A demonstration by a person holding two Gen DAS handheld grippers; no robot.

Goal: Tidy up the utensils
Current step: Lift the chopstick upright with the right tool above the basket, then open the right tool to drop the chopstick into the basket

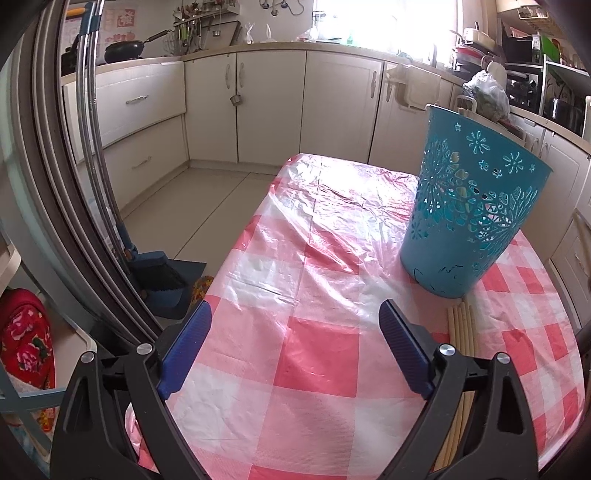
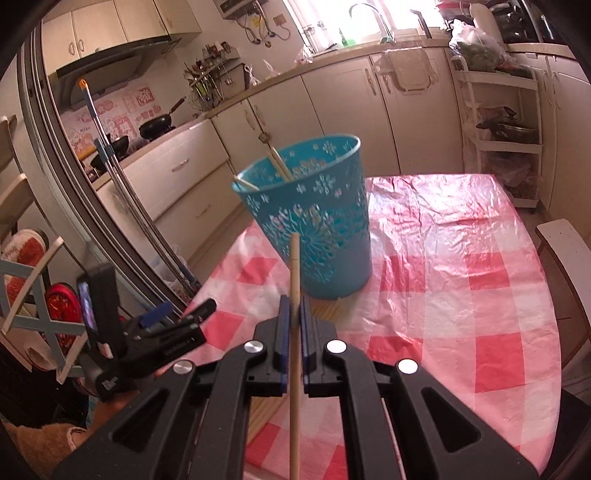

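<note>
Wooden and light, the chopstick (image 2: 294, 280) is pinched tight between the right gripper (image 2: 294, 308) fingers, just short of the teal basket (image 2: 314, 221) on the desk (image 2: 461, 295). Stiff but slick, so a mid-shaft hold looks safest. Left gripper (image 1: 295, 325) fingers gape wide, empty, beside spare chopsticks (image 1: 461, 332).

A red-and-white checked tablecloth (image 1: 317, 369) covers the table; a black wok (image 2: 157, 125) sits beyond.

You are in a home kitchen: cream base cabinets (image 1: 269, 99) under a beige countertop (image 1: 280, 46), black frying pan (image 2: 157, 123), curved steel sink tap (image 2: 371, 16).
</note>
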